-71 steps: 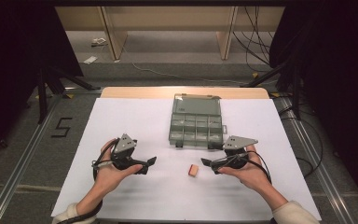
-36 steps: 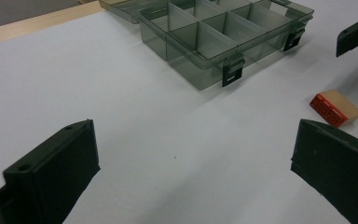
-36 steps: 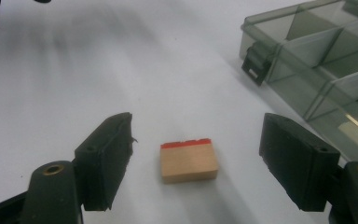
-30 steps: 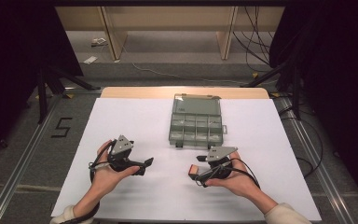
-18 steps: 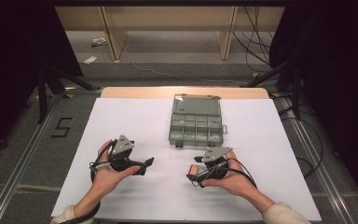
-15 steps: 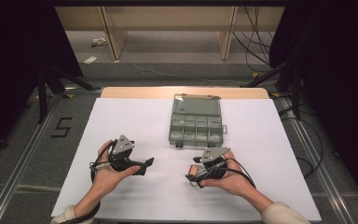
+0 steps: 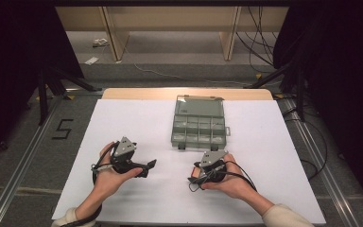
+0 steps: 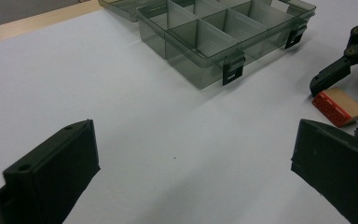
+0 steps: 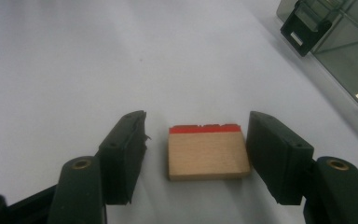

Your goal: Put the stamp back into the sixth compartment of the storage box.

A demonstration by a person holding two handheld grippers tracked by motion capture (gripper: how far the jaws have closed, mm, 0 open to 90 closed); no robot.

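A small wooden stamp block (image 9: 207, 154) with a red rubber face lies flat on the white sheet, red edge pointing away. My right gripper (image 9: 196, 122) straddles it, and its jaws have just been closing. The right pad sits almost against the block's side, while a gap remains at the left pad. In the high view the right gripper (image 7: 192, 176) rests low on the sheet, right of centre. The left gripper (image 7: 150, 168) lies on the sheet to the left, open and empty, pointing toward the block (image 8: 339, 106). The left gripper (image 8: 193, 140) has only bare sheet between its jaws.
A smoky clear compartment box (image 7: 198, 123) lies open at the middle back of the white sheet (image 7: 137, 123), its black latches (image 9: 305, 25) facing me. Its cells look empty. The wooden table edge (image 7: 137, 93) runs behind it. Cables trail from both grippers.
The right gripper has come in from the right to the block and now has a jaw on each side of it. The left gripper has stayed where it was.
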